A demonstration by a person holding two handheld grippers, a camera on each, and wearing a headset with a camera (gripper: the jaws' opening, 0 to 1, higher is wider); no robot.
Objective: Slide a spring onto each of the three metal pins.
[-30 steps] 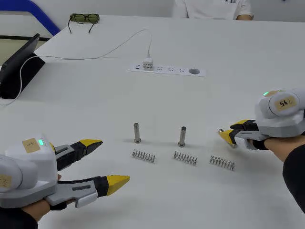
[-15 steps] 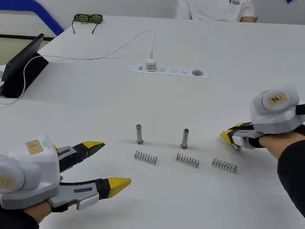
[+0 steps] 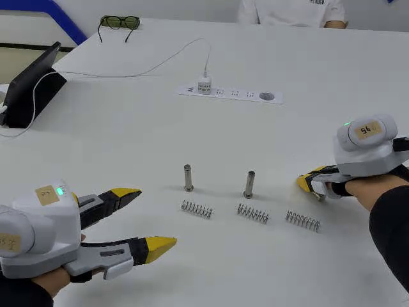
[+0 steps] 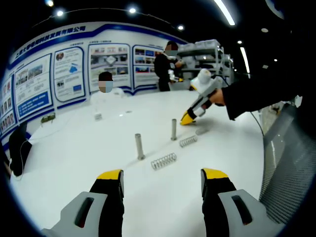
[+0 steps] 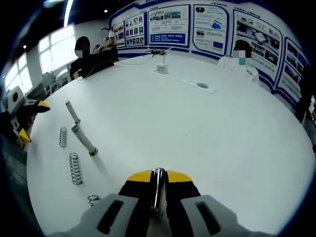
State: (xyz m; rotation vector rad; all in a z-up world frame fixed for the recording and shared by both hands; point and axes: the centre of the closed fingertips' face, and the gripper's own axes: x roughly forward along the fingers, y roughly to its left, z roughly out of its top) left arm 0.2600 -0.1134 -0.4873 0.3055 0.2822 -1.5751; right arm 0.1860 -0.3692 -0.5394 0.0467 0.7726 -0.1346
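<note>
Two metal pins stand upright on the white table, the left pin (image 3: 188,177) (image 4: 139,146) and the middle pin (image 3: 249,184) (image 4: 174,129). In front of them lie three springs: left (image 3: 195,209), middle (image 3: 253,213) and right (image 3: 302,221). My right gripper (image 3: 307,183) (image 5: 157,178) is shut on a third metal pin (image 5: 158,193), low over the table just behind the right spring. Nothing sits between the jaws of my left gripper (image 3: 144,217) (image 4: 163,175), which is open at the near left, short of the left spring (image 4: 164,161).
A white power strip (image 3: 230,94) with a plugged cable lies farther back. A dark tablet stand (image 3: 29,86) sits at the left edge and glasses (image 3: 119,23) at the far side. A person sits across the table.
The head camera has shifted slightly. My right gripper has rolled a little while holding the pin at nearly the same spot. The left gripper, standing pins and springs have stayed put.
</note>
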